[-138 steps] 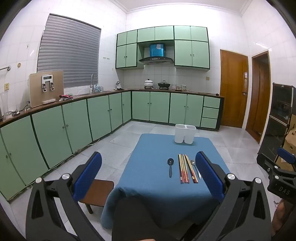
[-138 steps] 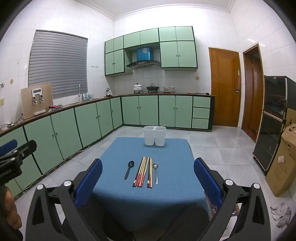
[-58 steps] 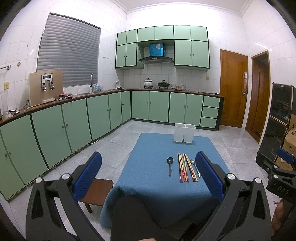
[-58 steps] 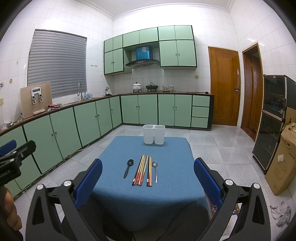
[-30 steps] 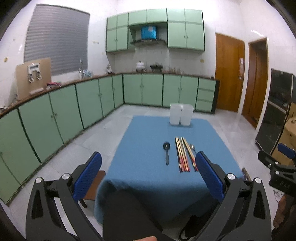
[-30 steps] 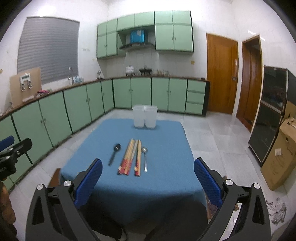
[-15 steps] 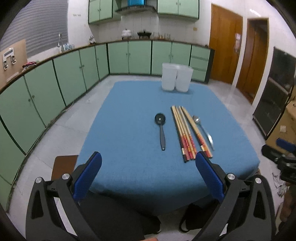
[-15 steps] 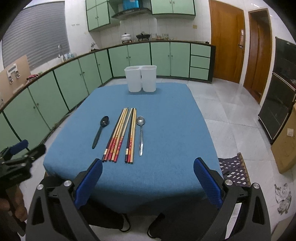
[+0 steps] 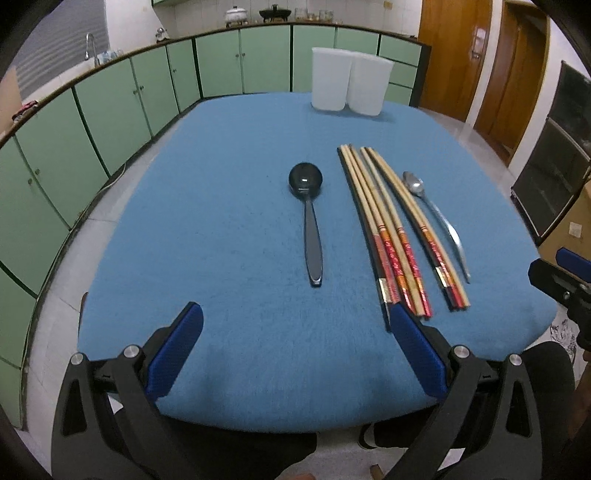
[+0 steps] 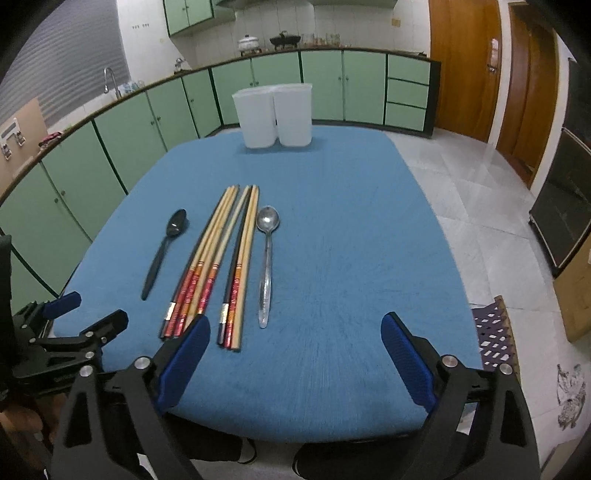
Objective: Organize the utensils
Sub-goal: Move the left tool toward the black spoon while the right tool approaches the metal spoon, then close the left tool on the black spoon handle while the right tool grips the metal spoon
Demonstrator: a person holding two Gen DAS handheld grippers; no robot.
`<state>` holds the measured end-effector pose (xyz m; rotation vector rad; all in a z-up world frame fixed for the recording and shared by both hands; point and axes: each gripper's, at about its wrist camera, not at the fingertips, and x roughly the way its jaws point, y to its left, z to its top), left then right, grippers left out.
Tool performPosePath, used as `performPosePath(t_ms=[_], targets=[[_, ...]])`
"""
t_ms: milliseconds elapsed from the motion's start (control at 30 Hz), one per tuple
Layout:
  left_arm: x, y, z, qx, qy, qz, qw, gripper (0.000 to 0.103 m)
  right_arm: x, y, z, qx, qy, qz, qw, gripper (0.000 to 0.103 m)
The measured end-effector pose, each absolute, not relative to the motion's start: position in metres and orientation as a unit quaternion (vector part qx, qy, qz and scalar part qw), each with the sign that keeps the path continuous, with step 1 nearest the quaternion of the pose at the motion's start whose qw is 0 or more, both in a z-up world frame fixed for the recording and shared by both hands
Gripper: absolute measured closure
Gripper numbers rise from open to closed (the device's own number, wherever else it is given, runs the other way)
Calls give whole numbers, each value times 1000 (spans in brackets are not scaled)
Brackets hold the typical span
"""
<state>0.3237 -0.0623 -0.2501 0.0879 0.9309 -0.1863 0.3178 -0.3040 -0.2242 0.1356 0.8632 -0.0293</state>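
Chopsticks [image 10: 221, 258] lie mid-frame on the desk [image 10: 351, 240]; right tool [image 10: 295, 349] and left tool [image 9: 291, 343] both gape wide, empty, right jaws just narrowing slightly. Only the right view shows a purple stool [image 10: 495, 336].

Walls: white tiles [image 10: 221, 29]
Floor: pale tiles [image 10: 480, 206]
Cabinets: green [image 10: 147, 122], along two walls
Doors: two, brown wood [image 10: 461, 66]
Window: grey blind [image 10: 66, 55]
Table: blue cloth [image 10: 351, 221]
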Motion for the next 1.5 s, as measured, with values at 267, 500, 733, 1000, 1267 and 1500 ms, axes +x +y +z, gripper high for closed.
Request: performPosePath(t_ms=[267, 500, 733, 1000, 1267, 1500], targets=[[351, -64, -264, 53, 458, -77, 884, 5, 336, -309, -251, 53, 435, -10, 899, 35], [361, -66, -276, 59, 463, -81, 881, 5, 345, -306, -267, 58, 449, 15, 892, 46], [363, -63, -281, 53, 454, -80, 886, 5, 357, -292, -275, 37, 448, 25, 893, 52], [356, -66, -276, 46, 427, -84, 899, 51, 362, -290, -276, 15, 426, 23, 904, 73], [350, -72, -273, 35, 423, -96, 900, 80, 357, -292, -276, 21, 420, 30, 907, 85], [351, -75, -271, 22, 426, -107, 898, 91, 352, -292, -277, 27, 413, 36, 910, 94]])
